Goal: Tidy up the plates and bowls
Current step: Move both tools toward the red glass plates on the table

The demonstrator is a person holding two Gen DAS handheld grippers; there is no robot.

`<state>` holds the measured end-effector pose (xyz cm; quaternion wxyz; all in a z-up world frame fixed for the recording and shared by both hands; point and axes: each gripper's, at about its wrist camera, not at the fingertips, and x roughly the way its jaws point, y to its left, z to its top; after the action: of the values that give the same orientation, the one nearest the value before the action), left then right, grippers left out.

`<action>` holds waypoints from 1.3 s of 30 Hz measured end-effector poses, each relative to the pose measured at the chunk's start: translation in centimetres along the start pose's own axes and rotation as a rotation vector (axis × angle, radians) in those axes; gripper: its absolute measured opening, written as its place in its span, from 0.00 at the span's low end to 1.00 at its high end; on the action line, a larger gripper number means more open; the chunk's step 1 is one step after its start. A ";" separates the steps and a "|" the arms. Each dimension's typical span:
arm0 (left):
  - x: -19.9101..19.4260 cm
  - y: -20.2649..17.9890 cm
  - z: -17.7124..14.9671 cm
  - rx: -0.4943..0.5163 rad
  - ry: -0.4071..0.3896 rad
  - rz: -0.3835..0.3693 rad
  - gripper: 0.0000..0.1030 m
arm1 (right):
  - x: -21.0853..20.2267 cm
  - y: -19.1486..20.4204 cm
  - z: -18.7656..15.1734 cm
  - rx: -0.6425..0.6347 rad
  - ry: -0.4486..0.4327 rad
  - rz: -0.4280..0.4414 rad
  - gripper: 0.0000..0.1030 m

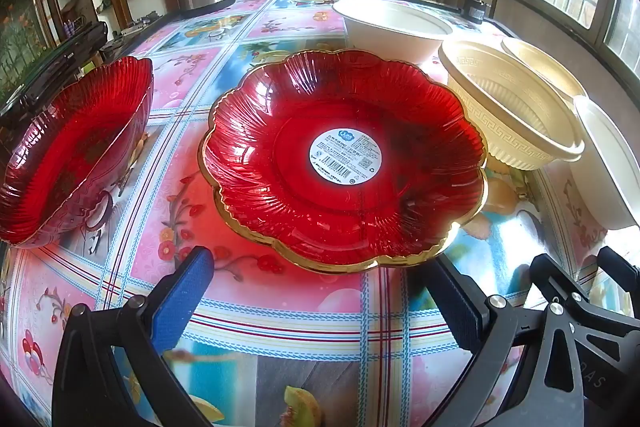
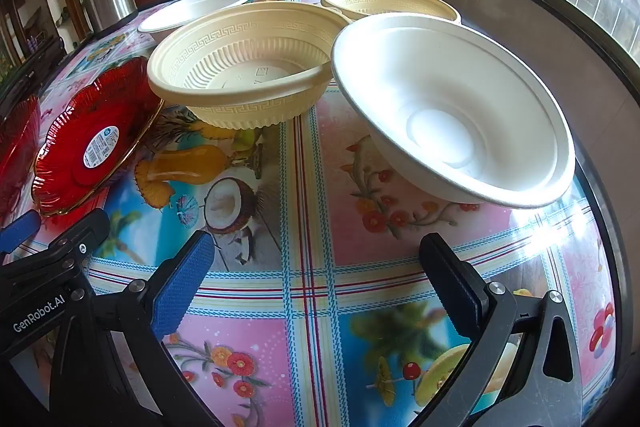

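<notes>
Centrally, red scalloped glass plate (image 1: 344, 159), gold rim, round barcode sticker in middle, flat on the worktop (image 1: 280, 307) just ahead of left tongs (image 1: 320, 287): wide open, empty. Second red plate (image 1: 72, 151) to its left, tilted. Right tongs (image 2: 316, 267) low over worktop, wide open, empty, facing empty white bowl (image 2: 452, 107); cream key-pattern bowl (image 2: 244, 67) beside it, empty.

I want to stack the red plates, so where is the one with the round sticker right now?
The stickered red plate lies flat on the table, centred ahead of the left gripper, between the other red plate and a patterned cream bowl.
</notes>
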<state>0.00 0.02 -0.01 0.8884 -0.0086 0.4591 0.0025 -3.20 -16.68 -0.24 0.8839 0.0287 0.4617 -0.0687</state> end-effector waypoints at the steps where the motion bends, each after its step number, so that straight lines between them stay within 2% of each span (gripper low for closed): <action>1: 0.0 0.0 0.0 -0.001 0.000 0.000 1.00 | 0.0 0.0 0.0 0.000 0.000 0.000 1.00; 17: -0.9 0.5 -0.8 0.017 0.010 -0.006 1.00 | 0.0 0.2 -0.1 0.005 0.005 0.008 1.00; 29: -2.8 1.7 -2.1 0.013 0.003 -0.034 1.00 | -2.5 0.1 -1.6 0.006 -0.006 0.053 1.00; 39: -5.6 3.9 -2.1 0.005 -0.061 -0.030 1.00 | -6.7 1.8 -1.8 -0.055 -0.104 0.086 1.00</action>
<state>-5.04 3.86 3.32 0.9020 -0.0134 0.4314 -0.0118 -8.24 -14.09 4.21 0.9093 0.0206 0.4151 -0.0192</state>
